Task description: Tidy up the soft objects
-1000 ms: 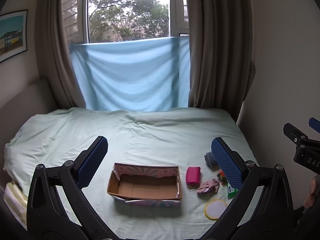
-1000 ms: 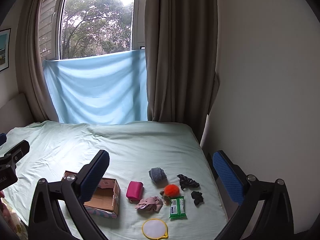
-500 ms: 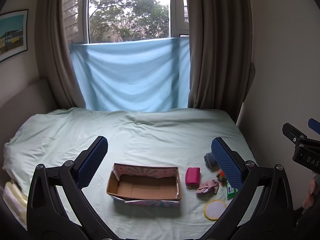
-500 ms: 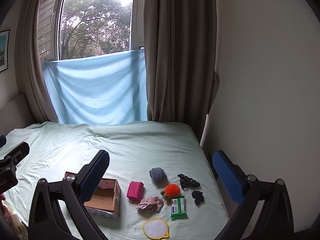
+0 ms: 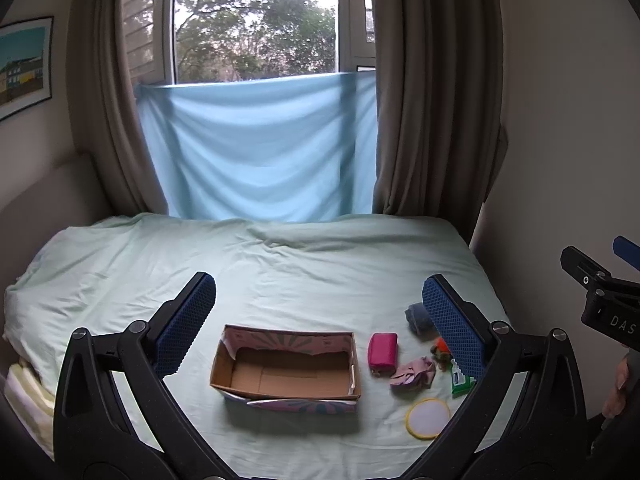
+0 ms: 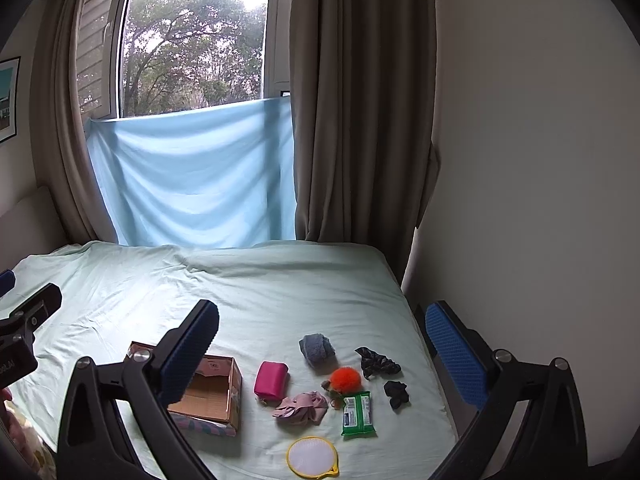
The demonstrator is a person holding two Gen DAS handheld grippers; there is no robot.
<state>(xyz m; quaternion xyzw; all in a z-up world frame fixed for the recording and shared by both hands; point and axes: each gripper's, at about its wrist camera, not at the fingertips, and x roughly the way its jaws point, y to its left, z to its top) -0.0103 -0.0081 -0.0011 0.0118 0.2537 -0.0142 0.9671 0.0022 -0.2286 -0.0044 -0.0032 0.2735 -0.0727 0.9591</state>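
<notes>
Our right gripper point(image 6: 322, 346) and left gripper point(image 5: 319, 312) both gape wide and empty above the bed point(image 6: 280, 280), so we judge nothing is sorted yet and next must reach down for the pink pouch point(image 6: 272, 378) beside the empty cardboard box point(image 5: 286, 364).

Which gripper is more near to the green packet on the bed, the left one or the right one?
Right, by judgement. The green packet lies between the fingers of the right gripper, ahead of it. From the left gripper the packet sits far to the right, partly behind its right finger. Both grippers are open and touch nothing.
</notes>
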